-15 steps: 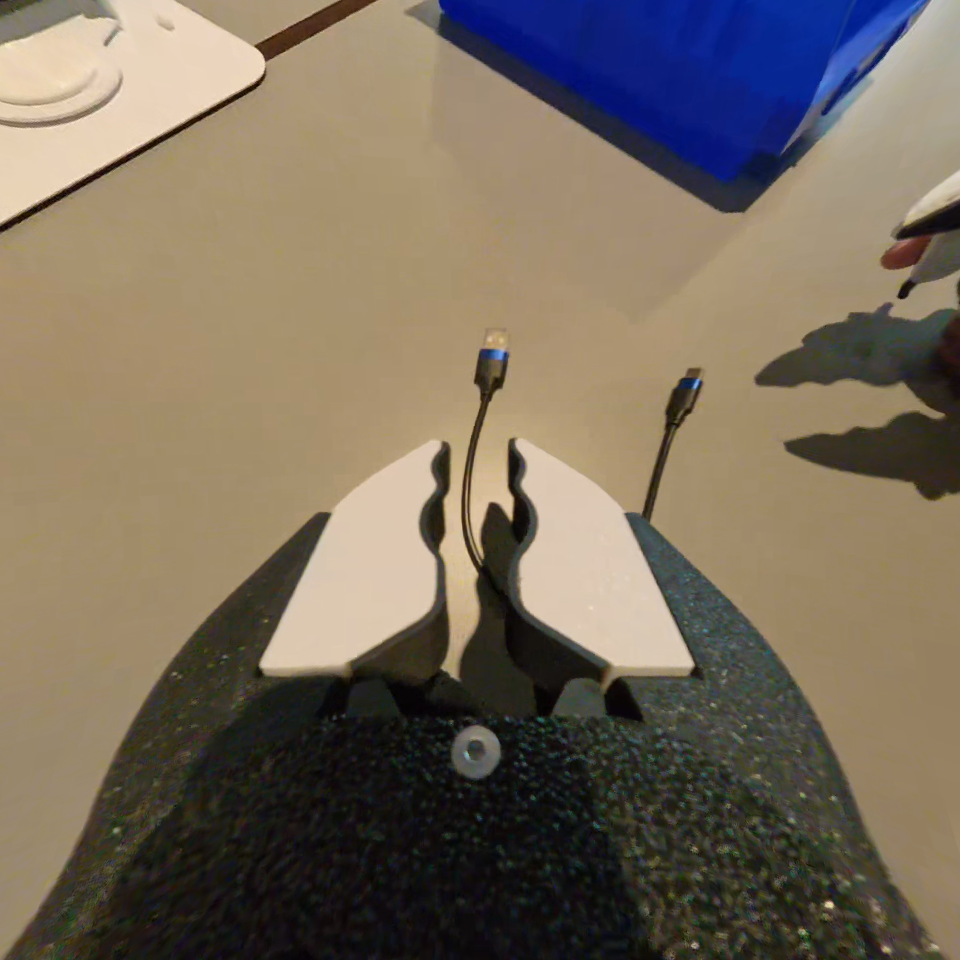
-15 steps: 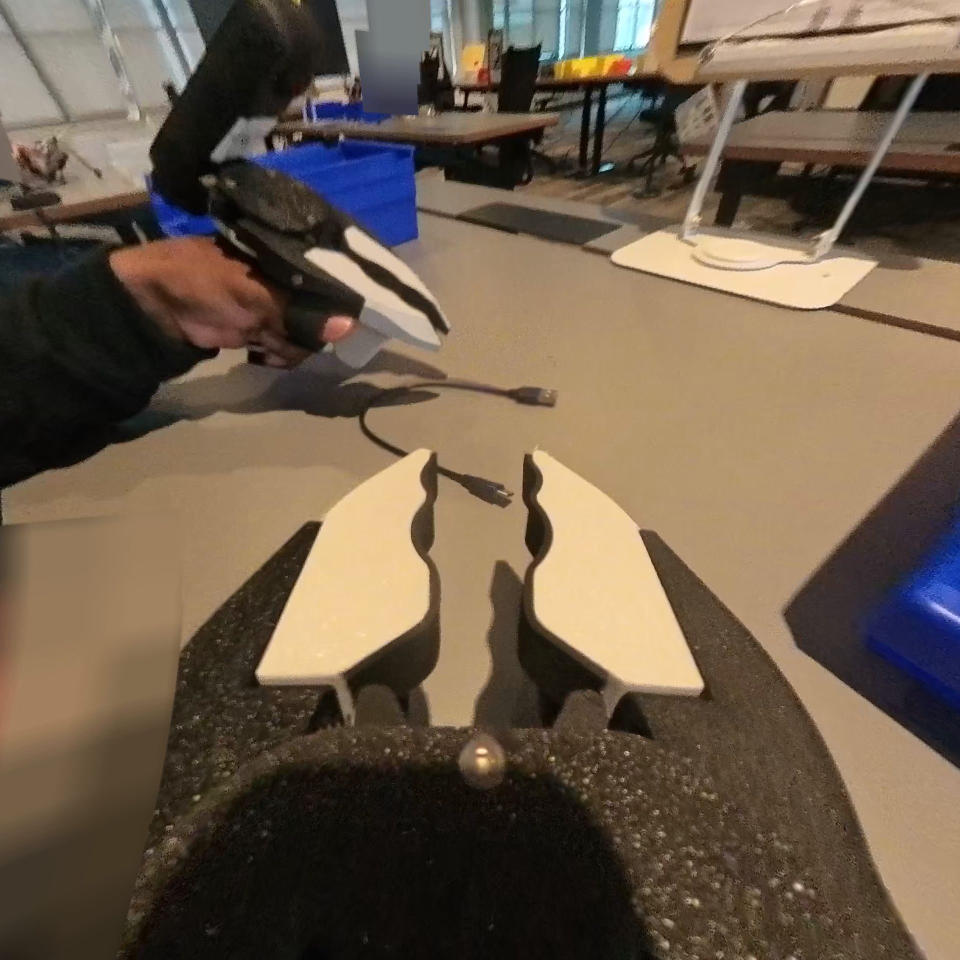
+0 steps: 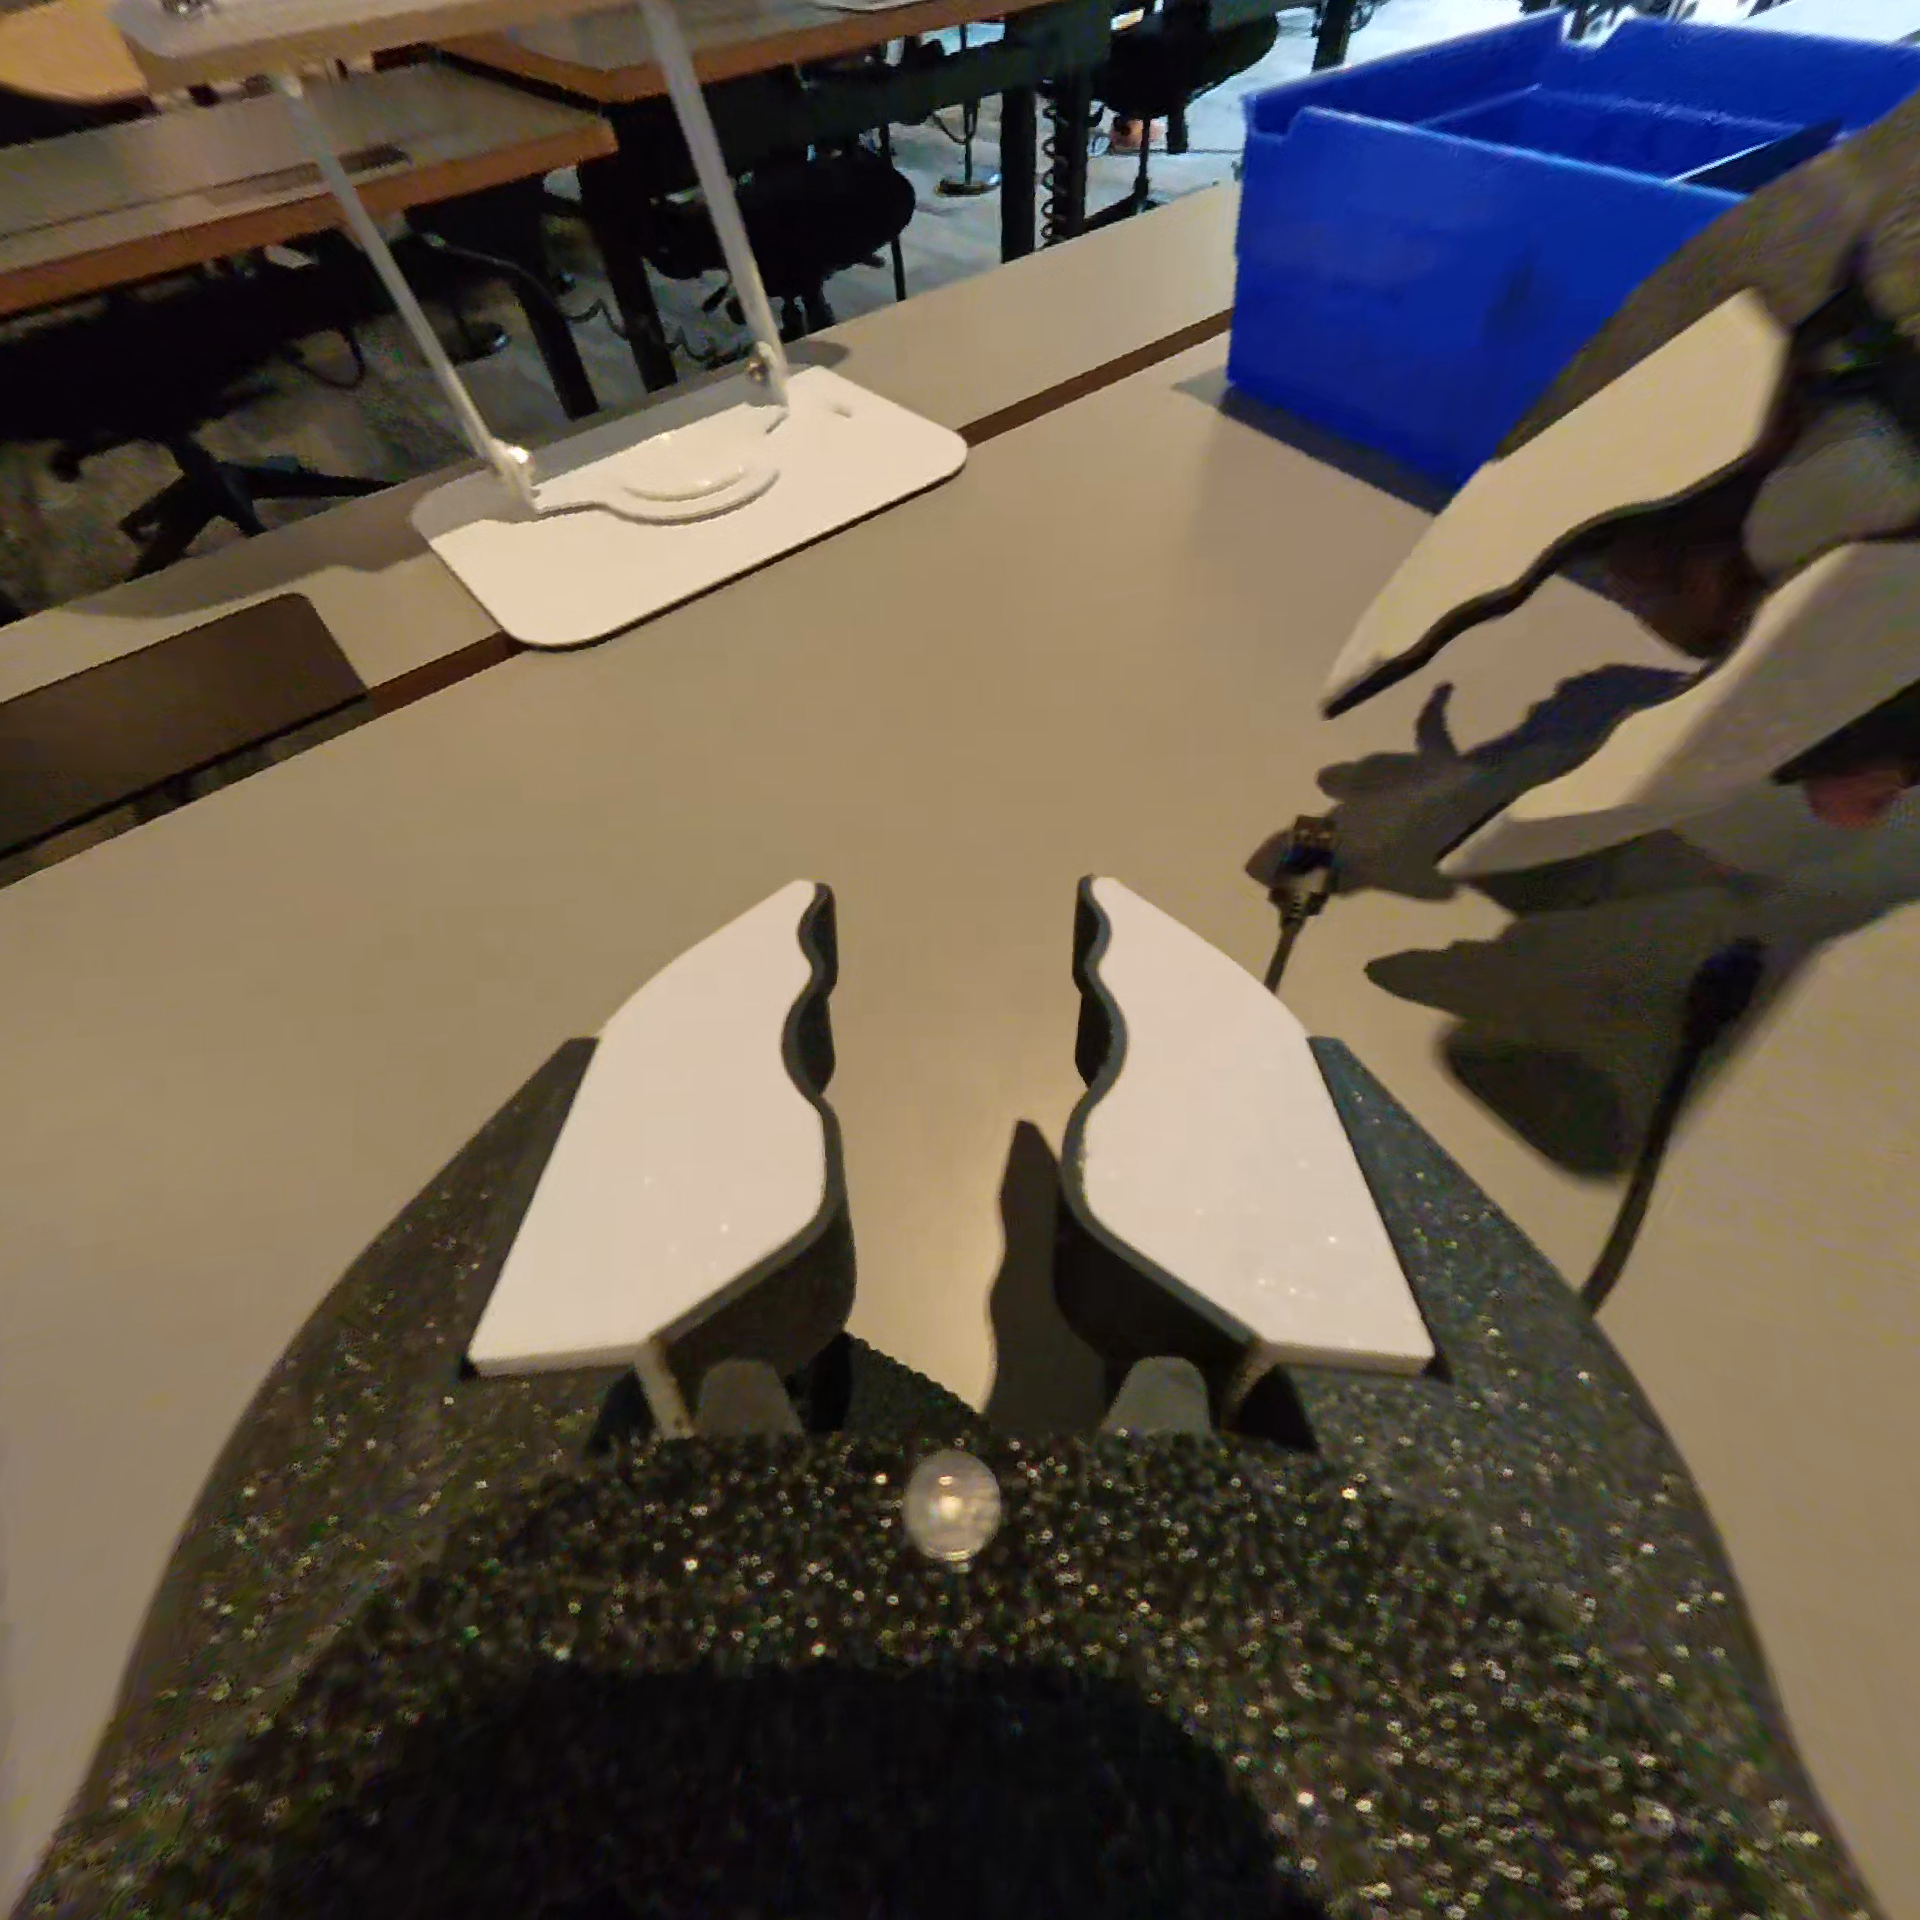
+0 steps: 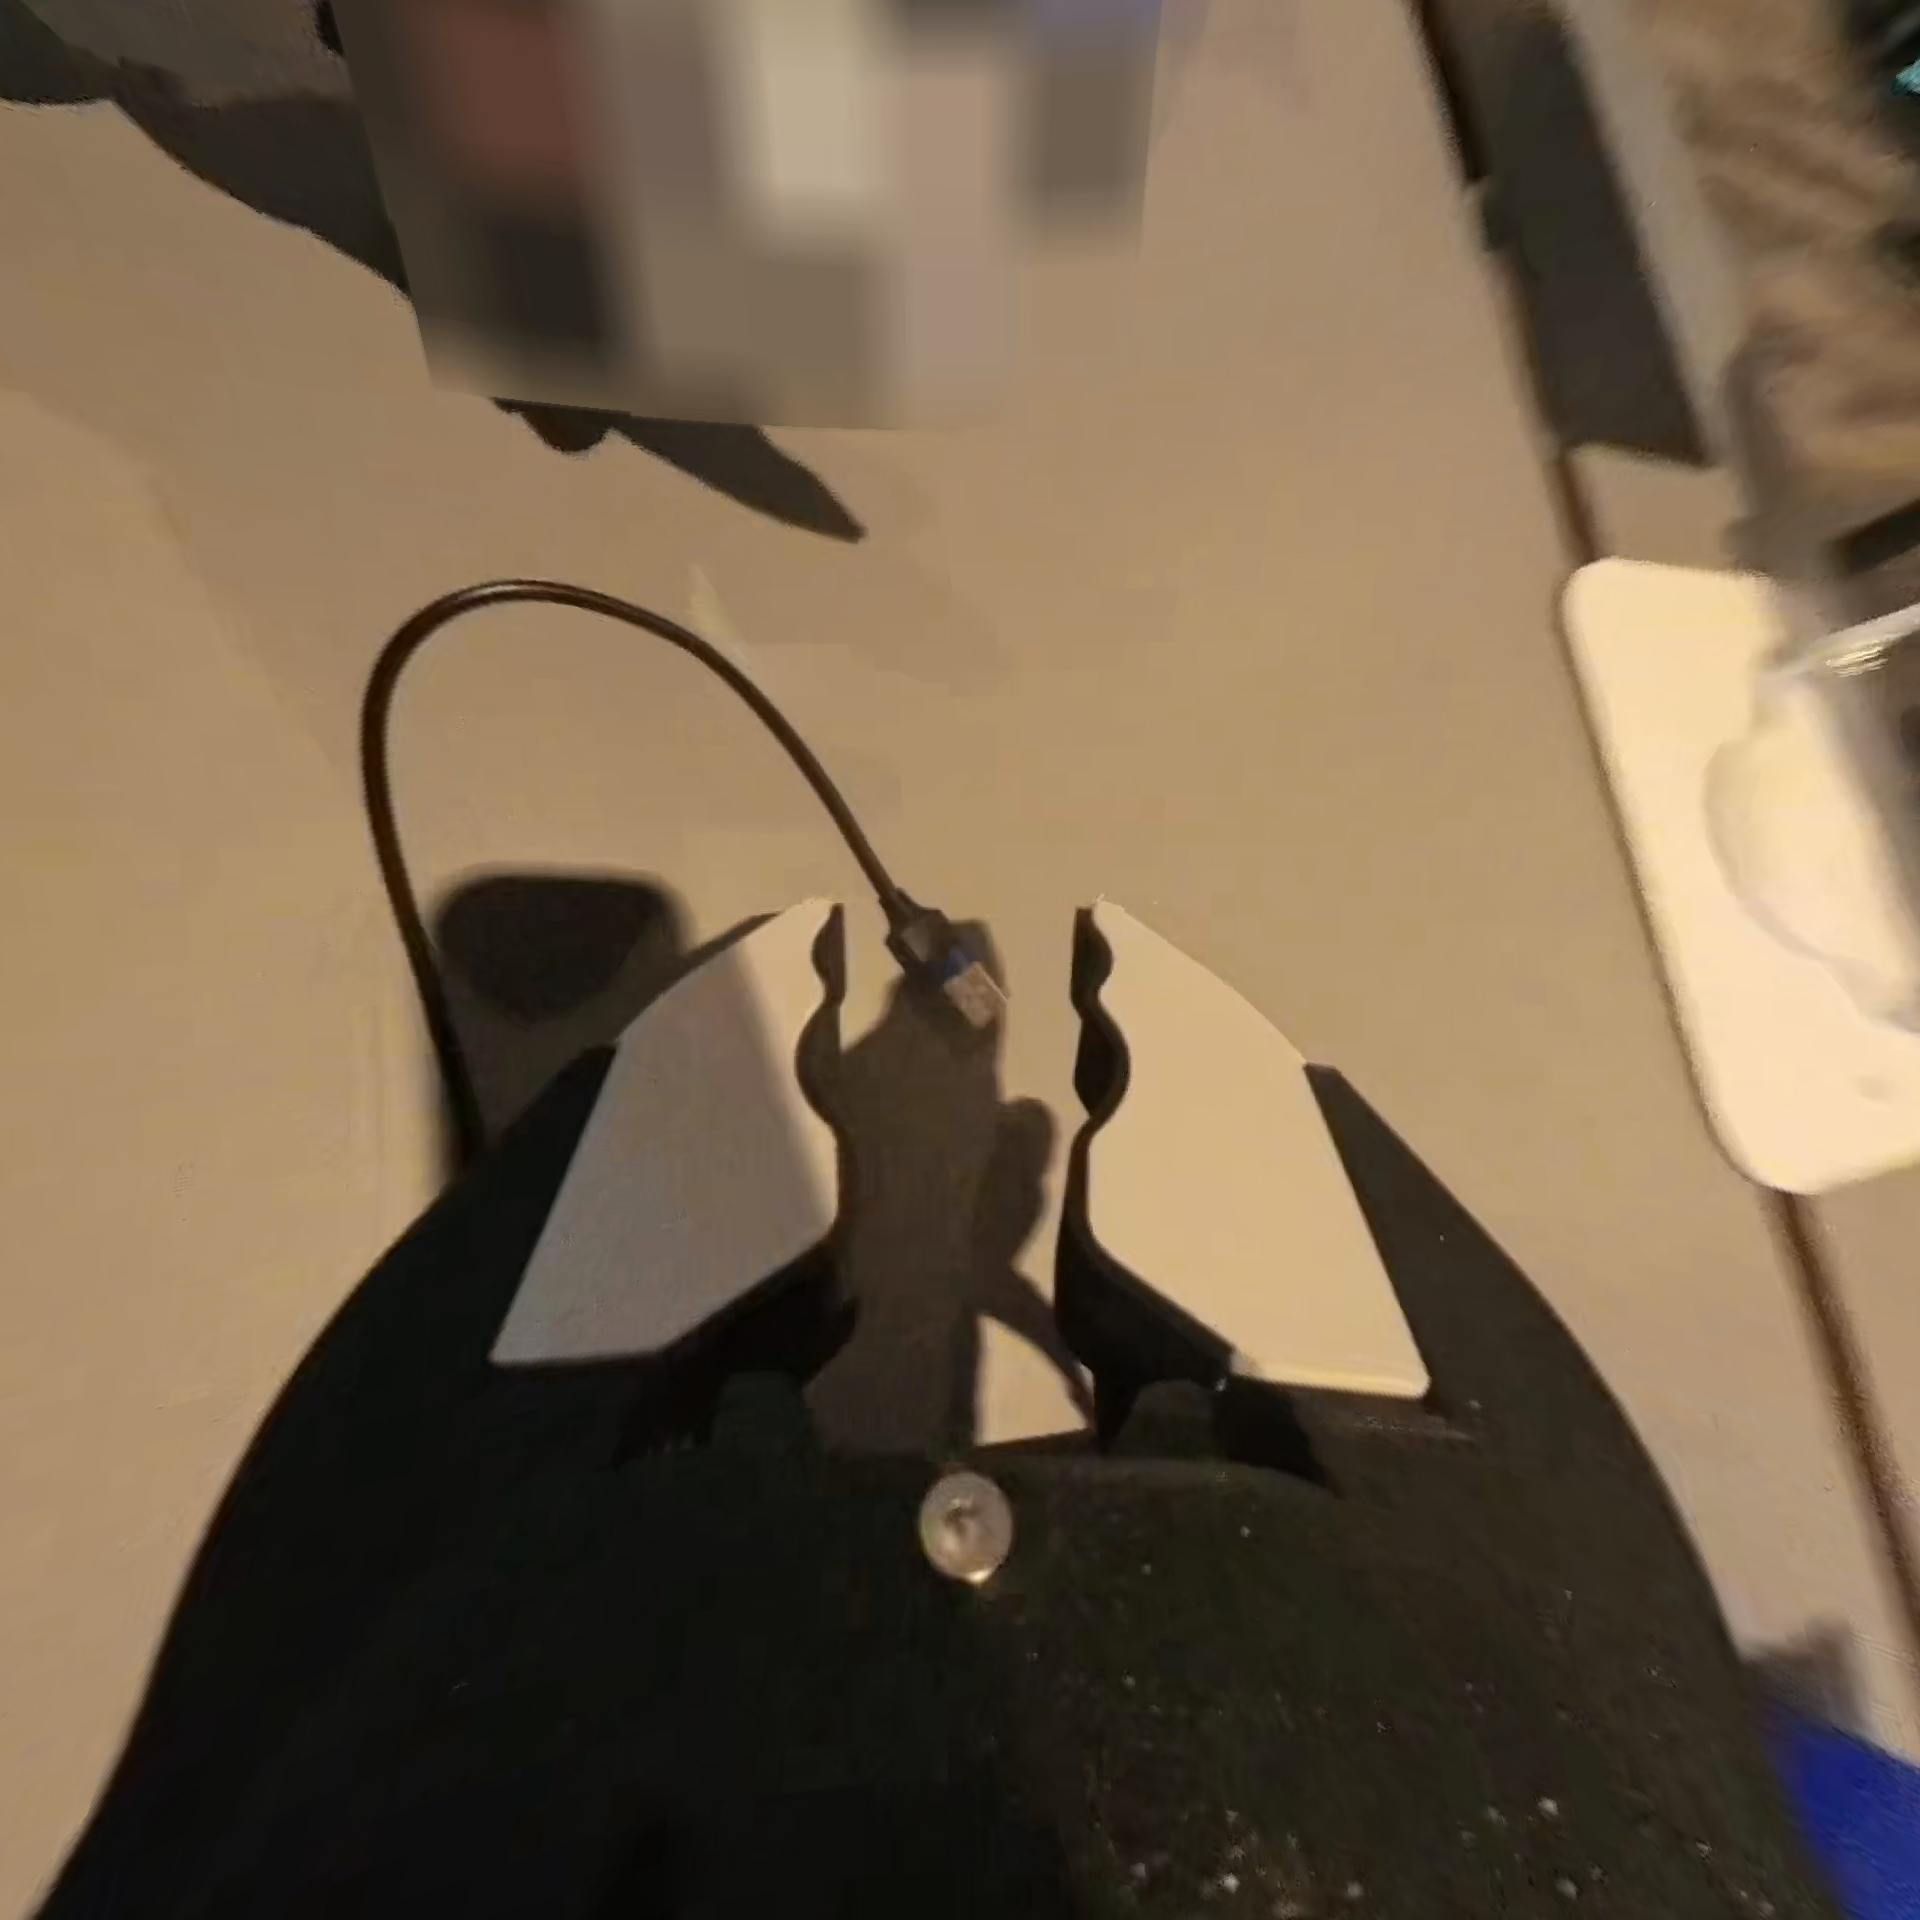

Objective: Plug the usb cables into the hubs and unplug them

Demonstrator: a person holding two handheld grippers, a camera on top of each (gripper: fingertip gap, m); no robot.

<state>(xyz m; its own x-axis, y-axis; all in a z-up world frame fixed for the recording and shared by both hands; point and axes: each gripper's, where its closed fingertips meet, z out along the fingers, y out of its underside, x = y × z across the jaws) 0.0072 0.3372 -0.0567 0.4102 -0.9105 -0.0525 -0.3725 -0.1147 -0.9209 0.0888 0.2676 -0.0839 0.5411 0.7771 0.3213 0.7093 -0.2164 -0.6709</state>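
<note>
A black USB cable (image 4: pixel 582 608) lies looped on the grey table (image 3: pixel 727 831). Its plug with a blue band (image 4: pixel 951 961) sits between the tips of my right gripper (image 4: pixel 961 920), which is open around it without clamping it. In the left wrist view the same plug (image 3: pixel 1304 862) lies just under the right gripper (image 3: pixel 1392 790), and the cable's other dark plug (image 3: pixel 1725 977) lies nearer the right edge. My left gripper (image 3: pixel 951 904) is open and empty over bare table, left of the cable. No hub is in view.
A white stand base (image 3: pixel 686 520) sits at the table's far side; it also shows blurred in the right wrist view (image 4: pixel 1714 883). A blue bin (image 3: pixel 1455 260) stands at the far right. A dark patch (image 4: pixel 540 945) lies beside the cable. Desks and chairs stand beyond.
My left gripper has tilted up and moved left off the cable. My right gripper has come down over the blue-banded plug. Both stay open.
</note>
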